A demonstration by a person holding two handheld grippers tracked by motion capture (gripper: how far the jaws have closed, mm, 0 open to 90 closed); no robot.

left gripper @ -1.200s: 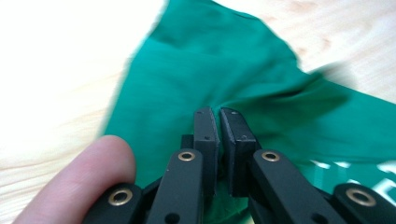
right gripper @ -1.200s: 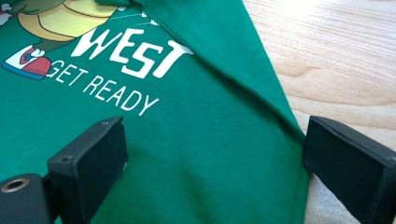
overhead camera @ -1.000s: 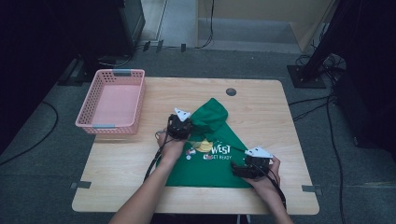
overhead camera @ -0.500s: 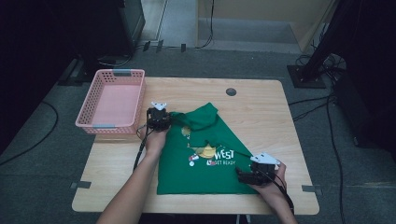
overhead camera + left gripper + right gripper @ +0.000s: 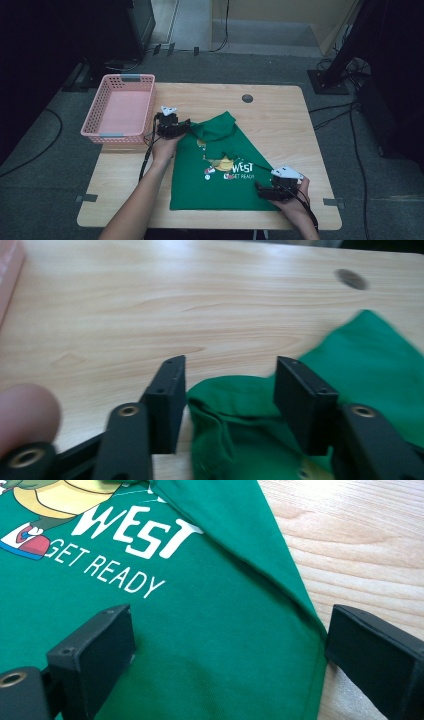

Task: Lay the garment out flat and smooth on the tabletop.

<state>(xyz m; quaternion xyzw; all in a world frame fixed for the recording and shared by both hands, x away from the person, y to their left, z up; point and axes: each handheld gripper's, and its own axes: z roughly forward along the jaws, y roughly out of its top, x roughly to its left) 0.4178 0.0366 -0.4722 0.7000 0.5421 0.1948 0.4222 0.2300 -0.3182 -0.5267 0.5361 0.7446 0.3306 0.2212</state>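
A green T-shirt point(image 5: 220, 170) with a cartoon print and white lettering lies partly spread on the wooden table point(image 5: 280, 115). Its top is bunched and its right side is folded over. My left gripper point(image 5: 184, 127) lies at the shirt's upper left corner. In the left gripper view its jaws have just been opening, and my left gripper point(image 5: 232, 390) stands open with a rumpled fold of green cloth point(image 5: 225, 405) loose between the pads. My right gripper point(image 5: 261, 190) rests at the shirt's lower right. The right gripper view shows my right gripper point(image 5: 230, 645) wide open astride the folded hem point(image 5: 295, 595), gripping nothing.
A pink plastic basket point(image 5: 120, 107) stands at the table's back left, just left of my left gripper. A round cable hole point(image 5: 247, 98) sits near the far edge. Bare wood surrounds the shirt on the left, back and right. Dark stands and cables lie on the floor beyond.
My left gripper moved left and away, dragging the shirt's upper corner outward, then its jaws opened and let the cloth go. My right gripper shifted slightly right along the bottom hem.
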